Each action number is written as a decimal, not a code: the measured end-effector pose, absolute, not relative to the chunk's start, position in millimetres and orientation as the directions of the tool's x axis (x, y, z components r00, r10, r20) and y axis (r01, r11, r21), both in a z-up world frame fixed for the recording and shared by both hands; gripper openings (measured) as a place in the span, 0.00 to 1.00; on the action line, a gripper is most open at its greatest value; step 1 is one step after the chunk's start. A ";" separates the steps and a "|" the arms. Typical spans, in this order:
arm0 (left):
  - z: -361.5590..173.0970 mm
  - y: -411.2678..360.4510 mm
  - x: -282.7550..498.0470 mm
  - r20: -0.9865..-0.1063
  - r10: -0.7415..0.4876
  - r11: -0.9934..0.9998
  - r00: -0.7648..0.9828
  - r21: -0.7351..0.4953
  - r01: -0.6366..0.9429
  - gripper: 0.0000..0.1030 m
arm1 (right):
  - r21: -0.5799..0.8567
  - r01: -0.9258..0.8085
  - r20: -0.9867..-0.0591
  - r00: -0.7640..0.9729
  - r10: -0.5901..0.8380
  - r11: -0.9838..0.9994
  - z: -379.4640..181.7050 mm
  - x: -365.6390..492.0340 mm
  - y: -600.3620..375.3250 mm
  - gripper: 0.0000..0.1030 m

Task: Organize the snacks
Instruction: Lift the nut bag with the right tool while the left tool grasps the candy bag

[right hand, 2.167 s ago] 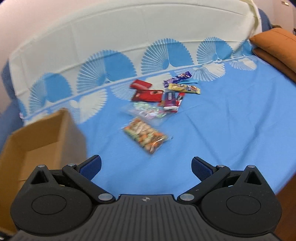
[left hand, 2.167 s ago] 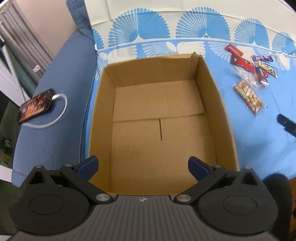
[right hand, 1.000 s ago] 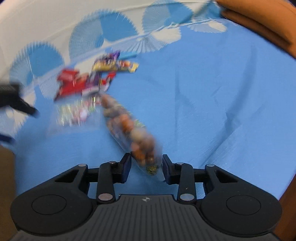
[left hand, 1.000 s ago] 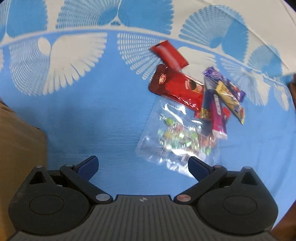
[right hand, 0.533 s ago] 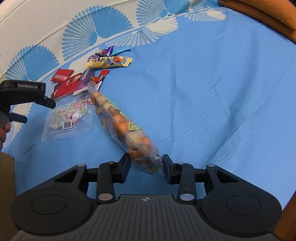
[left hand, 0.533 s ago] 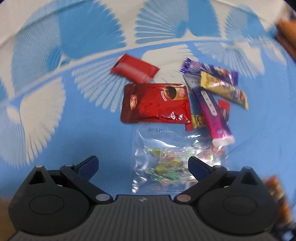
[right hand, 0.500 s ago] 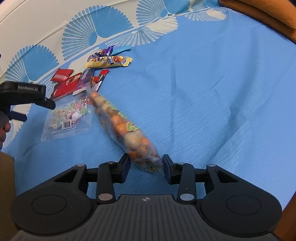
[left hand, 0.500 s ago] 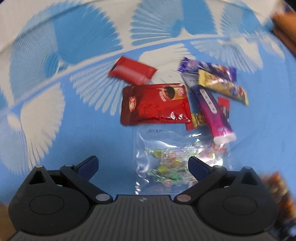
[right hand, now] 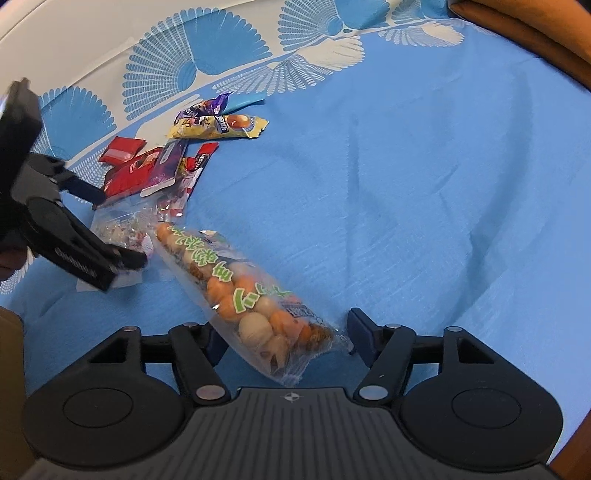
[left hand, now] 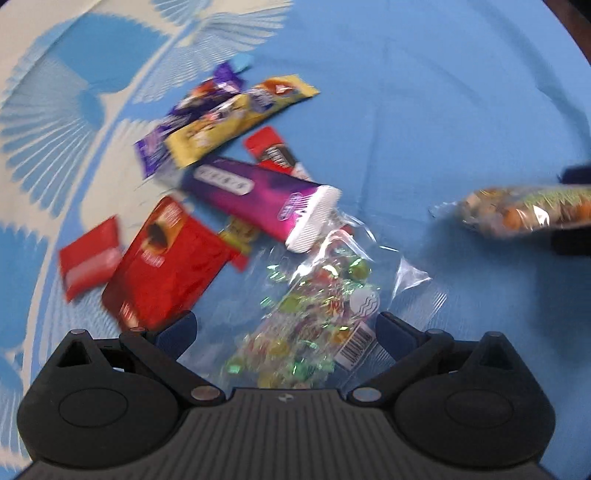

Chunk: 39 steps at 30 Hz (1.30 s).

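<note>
- Blue pads on the right gripper [right hand: 286,338] stand apart with the bag of coated nuts [right hand: 243,291] lying loose between them on the blue sheet [right hand: 406,184]; its jaws have just been opening, and the right pad is clear of the bag's crimped end at the lower centre of the right wrist view.
- Half a second ago those jaws pinched the bag's near end; now the bag lies flat, running up and left toward the snack pile.
- The left gripper [left hand: 286,334] is spread wide and holds nothing; the clear bag of wrapped candies [left hand: 314,321] lies between its pads, and I cannot tell whether they touch it.
- Seen from the right wrist view, the left gripper points steeply down at the left edge, its fingertips at the candy bag.
- Compared with a second ago, the left wrist view has rolled: the pile now slants from upper centre to lower left.
- Above the candy bag lie a purple packet [left hand: 258,194], a red pouch [left hand: 166,266], a small red sachet [left hand: 88,258] and a yellow bar [left hand: 236,122], overlapping or just beside one another.
- An orange cushion [right hand: 535,26] sits at the upper right.
</note>
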<state>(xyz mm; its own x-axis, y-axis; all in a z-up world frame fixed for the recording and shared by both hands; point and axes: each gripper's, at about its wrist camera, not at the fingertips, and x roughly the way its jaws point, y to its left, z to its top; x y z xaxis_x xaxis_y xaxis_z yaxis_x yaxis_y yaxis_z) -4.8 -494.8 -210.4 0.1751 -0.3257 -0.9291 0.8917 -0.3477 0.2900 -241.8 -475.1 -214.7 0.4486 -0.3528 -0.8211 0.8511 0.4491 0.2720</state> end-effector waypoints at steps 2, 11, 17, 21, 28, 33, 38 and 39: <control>-211.5 -498.7 -3.5 -0.939 -0.309 -0.352 0.152 0.261 0.899 1.00 | 0.278 0.847 -0.822 0.454 -0.345 0.452 -214.6 -239.9 -477.6 0.73; -219.3 -489.6 -18.3 -0.976 -0.205 -0.569 0.067 0.175 0.804 1.00 | 0.261 0.824 -0.823 0.462 -0.330 0.502 -217.5 -223.0 -486.2 0.85; -224.7 -513.6 -7.7 -0.982 -0.185 -0.550 0.038 0.136 0.824 1.00 | 0.253 0.820 -0.824 0.460 -0.331 0.513 -219.7 -218.8 -486.8 0.89; -222.3 -498.1 -6.2 -0.965 -0.262 -0.512 0.004 0.142 0.847 0.97 | 0.247 0.800 -0.805 0.484 -0.344 0.547 -217.4 -215.2 -483.3 0.55; -194.8 -468.1 -9.4 -0.954 -0.300 -0.387 -0.026 0.096 0.917 0.05 | 0.230 0.798 -0.784 0.491 -0.379 0.558 -213.9 -220.8 -469.7 0.43; -175.4 -438.3 -16.3 -0.933 -0.358 -0.315 0.041 0.162 0.935 0.01 | 0.246 0.808 -0.785 0.490 -0.379 0.535 -201.3 -228.7 -456.5 0.30; -131.7 -408.3 -20.9 -0.895 -0.441 -0.222 0.067 0.181 0.958 0.00 | 0.243 0.811 -0.773 0.493 -0.399 0.533 -186.7 -233.5 -439.9 0.29; -121.9 -401.6 -20.6 -0.888 -0.454 -0.202 0.072 0.181 0.963 0.00 | 0.242 0.811 -0.769 0.495 -0.404 0.532 -183.0 -234.5 -437.1 0.29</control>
<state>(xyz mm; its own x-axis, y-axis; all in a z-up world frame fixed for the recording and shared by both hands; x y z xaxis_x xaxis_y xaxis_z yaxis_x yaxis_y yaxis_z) -20.6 -401.6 -121.9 0.0719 -0.4541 -0.8880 0.9626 -0.2017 0.1810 -234.5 -437.1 -183.0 0.4946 -0.4041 -0.7694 0.8114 0.5320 0.2422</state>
